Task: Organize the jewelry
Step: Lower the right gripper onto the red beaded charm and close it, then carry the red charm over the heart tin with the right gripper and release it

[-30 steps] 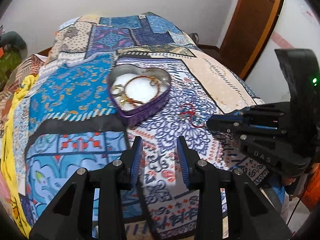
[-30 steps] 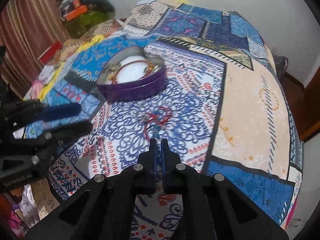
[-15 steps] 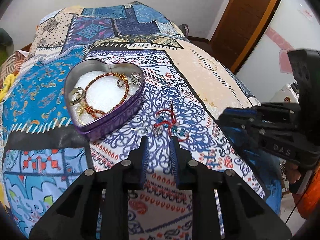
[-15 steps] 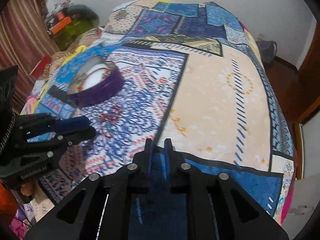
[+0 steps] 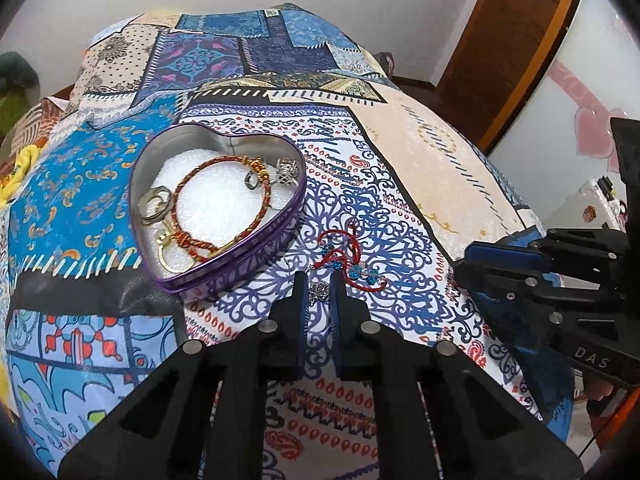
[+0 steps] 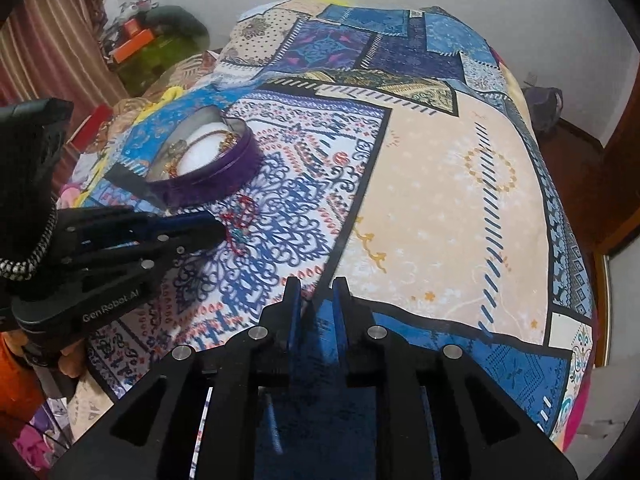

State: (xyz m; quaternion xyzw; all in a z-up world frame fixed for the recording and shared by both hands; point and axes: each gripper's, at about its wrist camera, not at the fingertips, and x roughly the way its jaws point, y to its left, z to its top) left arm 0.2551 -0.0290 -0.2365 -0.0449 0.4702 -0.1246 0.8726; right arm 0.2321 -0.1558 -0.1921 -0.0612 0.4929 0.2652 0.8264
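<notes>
A purple heart-shaped tin (image 5: 240, 256) (image 6: 216, 184) sits on the patchwork bedspread (image 5: 420, 184). It holds a red-gold braided bangle (image 5: 224, 208), rings and a silver charm. Just right of the tin lies a red cord bracelet with blue beads (image 5: 340, 236) (image 6: 240, 216). My left gripper (image 5: 320, 280) (image 6: 218, 228) is shut on a small silver filigree piece (image 5: 320, 292) on the cloth beside that bracelet. My right gripper (image 6: 314, 284) (image 5: 468, 258) hovers off to the right over the blue and cream patches. Its jaws stand slightly apart with nothing between them.
The bed fills both views and drops off at its right edge (image 6: 576, 320). A wooden door (image 5: 500, 40) stands beyond it. Clutter and a striped curtain (image 6: 48, 40) lie past the left side, and a dark bag (image 6: 544, 104) sits on the floor.
My left gripper moved in toward the loose jewelry beside the tin and closed its jaws around the silver piece. My right gripper swung away to the right and its jaws parted a little.
</notes>
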